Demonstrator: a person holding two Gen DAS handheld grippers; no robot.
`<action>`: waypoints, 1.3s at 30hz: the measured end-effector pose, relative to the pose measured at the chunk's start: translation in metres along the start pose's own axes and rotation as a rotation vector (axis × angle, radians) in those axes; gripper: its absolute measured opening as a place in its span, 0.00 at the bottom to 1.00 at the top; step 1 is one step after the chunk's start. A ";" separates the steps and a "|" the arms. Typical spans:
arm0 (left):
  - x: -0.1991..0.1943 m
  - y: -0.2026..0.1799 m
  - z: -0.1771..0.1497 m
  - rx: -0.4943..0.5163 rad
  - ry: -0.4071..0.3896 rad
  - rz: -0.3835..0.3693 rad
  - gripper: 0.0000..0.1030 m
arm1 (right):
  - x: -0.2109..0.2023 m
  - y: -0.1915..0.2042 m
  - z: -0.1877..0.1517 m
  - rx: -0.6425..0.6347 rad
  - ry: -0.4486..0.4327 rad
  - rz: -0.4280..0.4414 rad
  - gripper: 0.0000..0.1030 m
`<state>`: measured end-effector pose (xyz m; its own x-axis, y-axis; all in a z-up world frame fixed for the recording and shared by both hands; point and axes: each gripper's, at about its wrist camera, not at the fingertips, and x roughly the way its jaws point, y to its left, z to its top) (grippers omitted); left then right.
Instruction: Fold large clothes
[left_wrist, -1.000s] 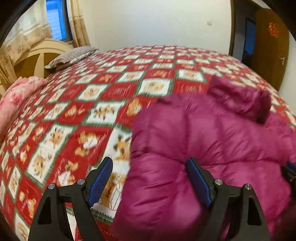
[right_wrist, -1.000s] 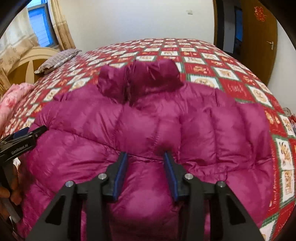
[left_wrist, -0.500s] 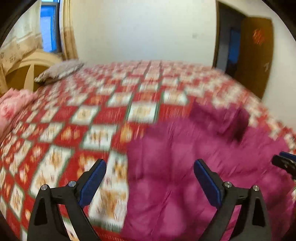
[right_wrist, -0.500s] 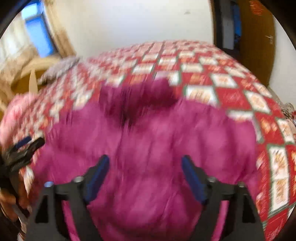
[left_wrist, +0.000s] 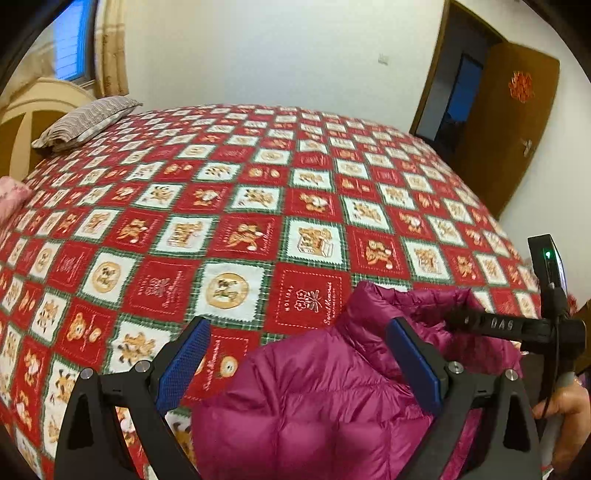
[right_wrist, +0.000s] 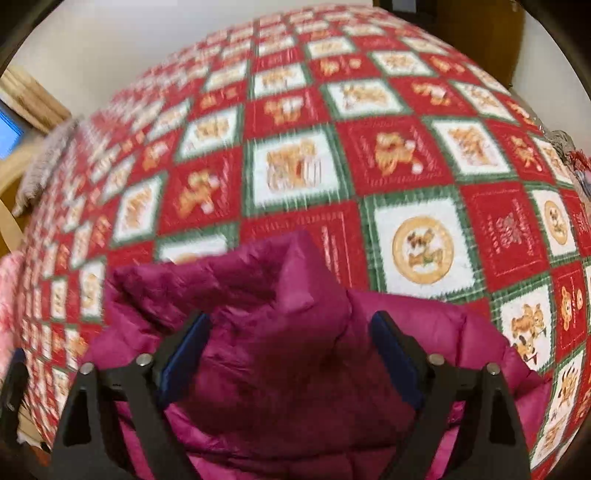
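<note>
hovering over the magenta puffer jacket (left_wrist: 332, 406), left jaws wide, right jaws just narrowing, neither gripping.

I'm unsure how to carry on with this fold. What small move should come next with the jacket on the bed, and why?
Probably bring the right gripper down onto the collar of the magenta puffer jacket and close. Its jaws, just closing, stand apart around the raised collar without pressing it. The left gripper is wide open, holding nothing, over the jacket's edge and the quilt.
</note>
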<state>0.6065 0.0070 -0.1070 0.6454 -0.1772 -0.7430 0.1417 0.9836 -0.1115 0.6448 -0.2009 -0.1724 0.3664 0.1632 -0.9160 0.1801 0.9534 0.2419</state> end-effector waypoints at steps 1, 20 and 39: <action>0.004 -0.004 0.000 0.021 0.005 0.005 0.94 | -0.002 -0.002 -0.004 -0.015 0.001 0.015 0.39; 0.033 -0.111 -0.025 0.275 0.005 0.138 0.90 | -0.015 -0.081 -0.071 -0.103 -0.215 0.062 0.14; 0.060 -0.019 -0.096 -0.042 0.023 0.192 0.70 | -0.095 -0.073 -0.083 -0.018 -0.489 0.002 0.60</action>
<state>0.5703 -0.0192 -0.2132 0.6401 0.0141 -0.7682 -0.0144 0.9999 0.0064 0.5213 -0.2650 -0.1291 0.7535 0.0314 -0.6567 0.1642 0.9582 0.2342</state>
